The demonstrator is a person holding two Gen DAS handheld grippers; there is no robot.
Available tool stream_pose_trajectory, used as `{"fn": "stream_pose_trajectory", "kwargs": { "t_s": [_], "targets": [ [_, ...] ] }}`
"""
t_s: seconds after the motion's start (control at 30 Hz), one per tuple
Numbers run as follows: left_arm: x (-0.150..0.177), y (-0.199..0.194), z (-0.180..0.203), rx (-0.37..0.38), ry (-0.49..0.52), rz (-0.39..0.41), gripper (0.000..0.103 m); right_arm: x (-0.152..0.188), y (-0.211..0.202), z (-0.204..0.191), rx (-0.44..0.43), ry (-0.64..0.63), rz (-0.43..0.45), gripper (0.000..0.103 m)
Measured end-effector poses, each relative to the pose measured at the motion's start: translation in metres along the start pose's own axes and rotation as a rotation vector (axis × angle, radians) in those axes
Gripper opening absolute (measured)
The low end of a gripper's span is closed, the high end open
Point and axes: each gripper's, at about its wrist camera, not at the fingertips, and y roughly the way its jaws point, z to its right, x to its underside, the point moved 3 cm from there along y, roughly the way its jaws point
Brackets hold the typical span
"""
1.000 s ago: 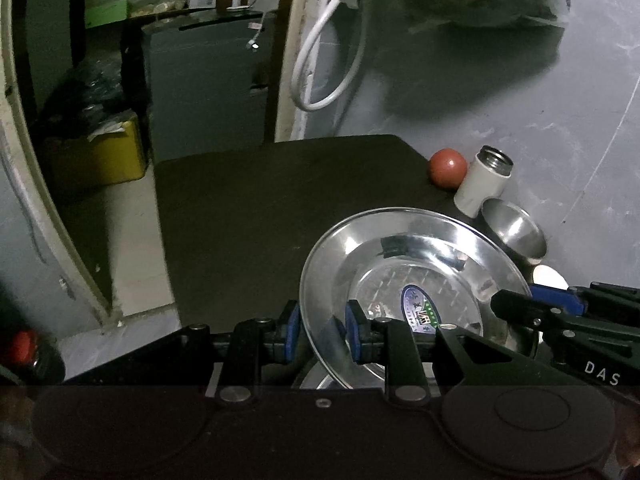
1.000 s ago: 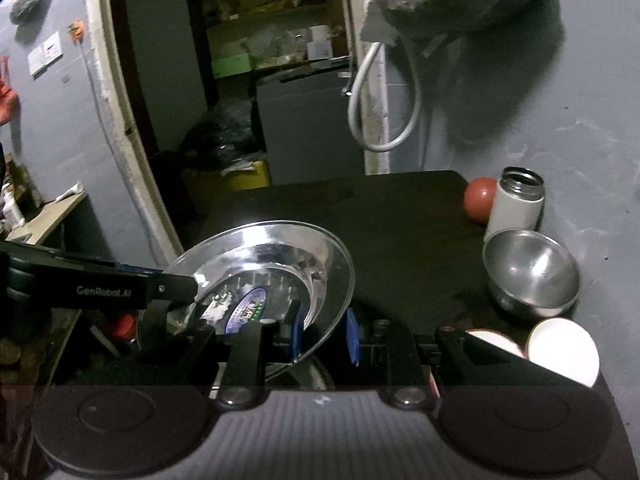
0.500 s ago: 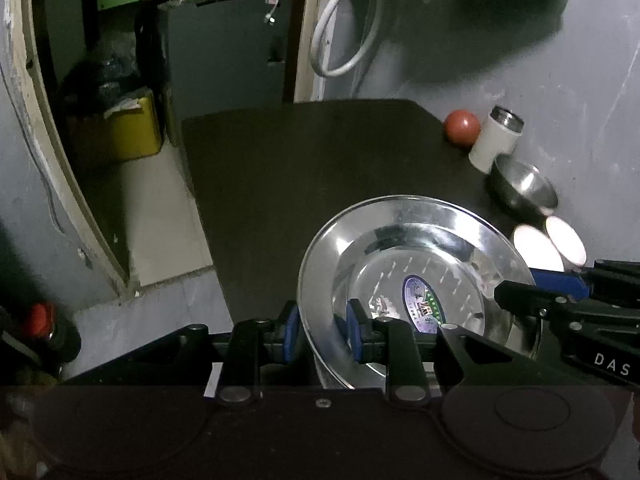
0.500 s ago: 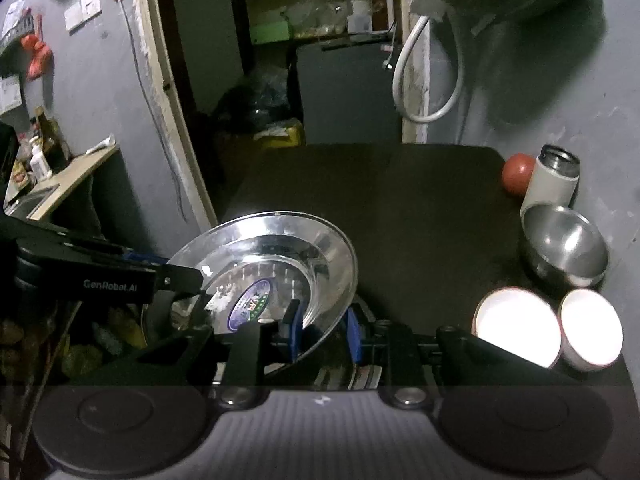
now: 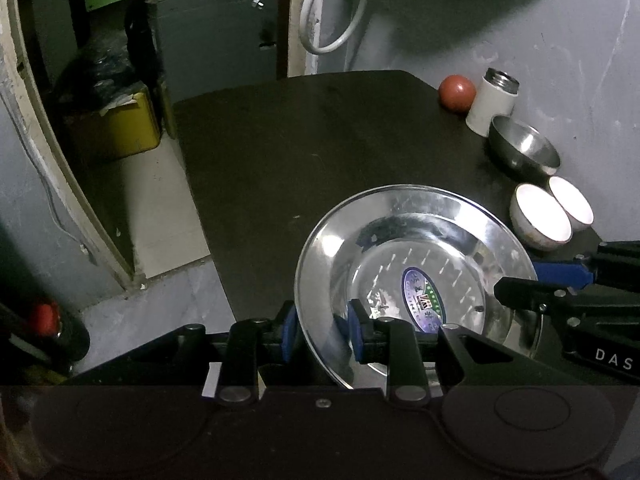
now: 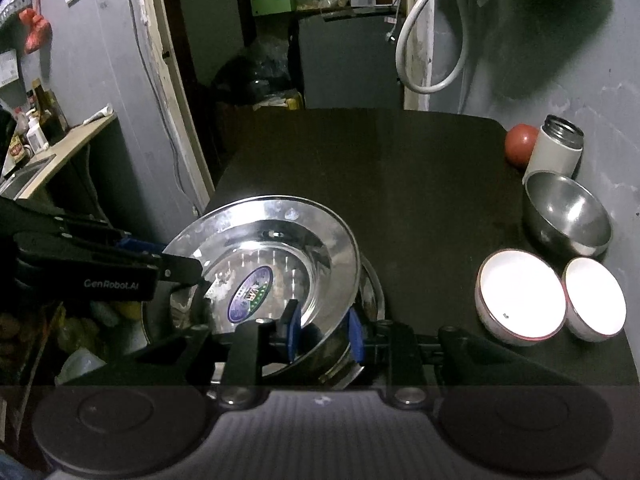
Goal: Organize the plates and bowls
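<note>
Lifted higher than a second ago: steel plate point(image 5: 416, 276), pinched by left gripper point(image 5: 322, 330) and right gripper point(image 6: 322, 330); thin-rim slip risked.

dark table point(image 5: 320, 140), steel bowl point(image 5: 524, 152), two white bowls point(image 5: 540, 220), flask point(image 5: 492, 104), red ball point(image 5: 457, 92)

I see a table point(image 6: 400, 184) with a plate point(image 6: 280, 240) over its near left corner. My left gripper point(image 5: 322, 332) has the plate's left rim between its fingers, and my right gripper point(image 6: 322, 334) has its right rim. Along the table's right edge, from far to near, sit a ball point(image 6: 520, 144), a flask point(image 6: 556, 148), a metal bowl point(image 6: 568, 212) and two small bowls point(image 6: 520, 296) side by side.
</note>
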Motion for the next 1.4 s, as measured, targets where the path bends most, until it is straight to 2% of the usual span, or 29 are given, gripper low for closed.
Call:
{"fn": "stream_pose_trajectory", "kwargs": {
  "t_s": [0.33, 0.73, 1.4],
  "targets": [
    [0.002, 0.011, 0.013, -0.025, 0.057, -0.038, 0.031, 0.005, 0.008, -0.001, 0.021, -0.013, -0.048, 0.032],
    [-0.001, 0.021, 0.019, -0.035, 0.072, -0.069, 0.033, 0.007, 0.013, -0.005, 0.025, -0.023, -0.086, 0.034],
    [-0.003, 0.029, 0.02, -0.022, 0.063, -0.108, 0.039, 0.005, 0.017, -0.007, 0.019, -0.024, -0.1, 0.037]
  ]
}}
